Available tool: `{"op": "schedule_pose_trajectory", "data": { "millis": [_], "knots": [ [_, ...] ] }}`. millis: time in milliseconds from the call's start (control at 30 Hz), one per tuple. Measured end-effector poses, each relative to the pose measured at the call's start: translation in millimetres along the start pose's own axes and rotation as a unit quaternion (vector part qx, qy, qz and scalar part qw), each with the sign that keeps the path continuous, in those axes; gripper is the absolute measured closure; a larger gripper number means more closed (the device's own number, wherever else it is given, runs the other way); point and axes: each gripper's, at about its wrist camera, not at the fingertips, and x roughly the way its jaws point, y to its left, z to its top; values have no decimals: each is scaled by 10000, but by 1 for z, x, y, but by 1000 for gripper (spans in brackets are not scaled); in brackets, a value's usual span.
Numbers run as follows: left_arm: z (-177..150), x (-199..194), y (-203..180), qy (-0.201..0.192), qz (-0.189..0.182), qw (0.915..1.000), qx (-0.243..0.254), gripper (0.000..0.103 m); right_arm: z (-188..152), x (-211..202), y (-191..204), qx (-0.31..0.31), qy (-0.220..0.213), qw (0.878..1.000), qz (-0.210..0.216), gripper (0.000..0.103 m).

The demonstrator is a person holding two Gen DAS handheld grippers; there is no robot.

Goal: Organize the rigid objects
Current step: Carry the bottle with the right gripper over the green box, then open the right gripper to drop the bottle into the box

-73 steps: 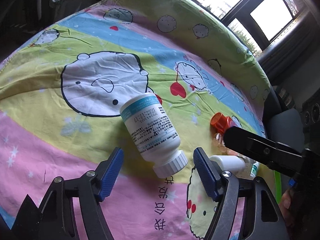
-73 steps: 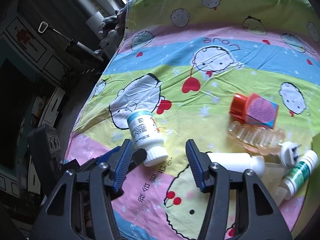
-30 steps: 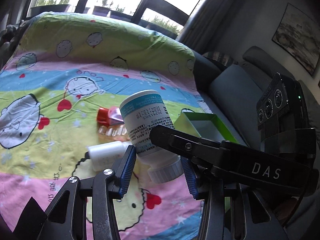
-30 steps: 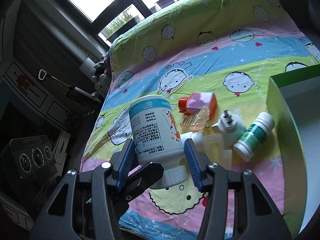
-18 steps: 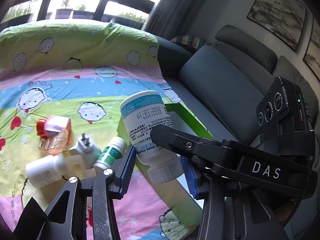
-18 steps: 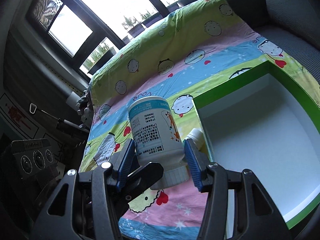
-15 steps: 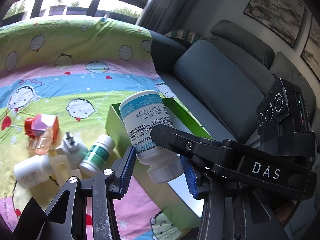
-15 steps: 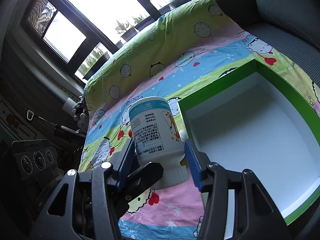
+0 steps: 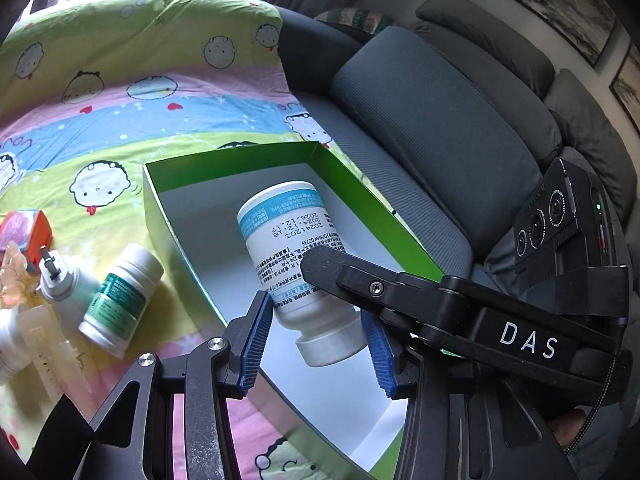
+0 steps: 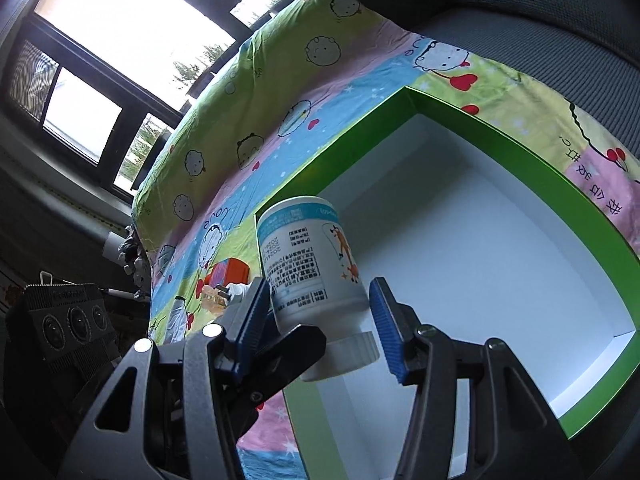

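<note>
A white pill bottle (image 9: 296, 256) with a blue band and white cap hangs over the green box (image 9: 160, 200) with a white inside. Both grippers close on it together: my left gripper (image 9: 316, 344) holds its neck between blue pads, and my right gripper (image 10: 320, 320) holds the same bottle (image 10: 312, 264) from the other side. The right gripper's black finger crosses in front of the bottle in the left wrist view. The box (image 10: 520, 148) lies open below.
Left of the box on the cartoon-print sheet (image 9: 120, 80) lie a small green-labelled bottle (image 9: 120, 296), a white plug (image 9: 60, 280), a red-capped item (image 9: 28, 232) and a clear plastic piece. A grey sofa back (image 9: 432, 120) rises right of the box.
Both grippers picked the bottle off the sheet and carried it right, past the other items, until it hangs over the open box.
</note>
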Motion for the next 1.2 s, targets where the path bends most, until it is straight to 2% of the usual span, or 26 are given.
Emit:
{"op": "schedule_pose_trajectory", "data": {
  "millis": [400, 600, 767, 1000, 1200],
  "knots": [
    [-1, 16, -11, 456, 321, 9984, 137, 57, 0, 10, -15, 249, 242, 9993, -114, 52],
    [0, 26, -11, 770, 448, 9960, 29, 57, 1, 13, -23, 373, 323, 9986, -168, 55],
    [-2, 24, -13, 742, 568, 9956, 73, 57, 0, 12, -22, 363, 310, 9984, -309, 55],
    [-5, 0, -12, 454, 408, 9981, 62, 57, -1, 4, -7, 135, 74, 9993, -346, 55],
    [-8, -40, 8, 1, 507, 9987, -109, 57, -2, -3, 11, -68, -151, 9996, -248, 45]
  ]
}}
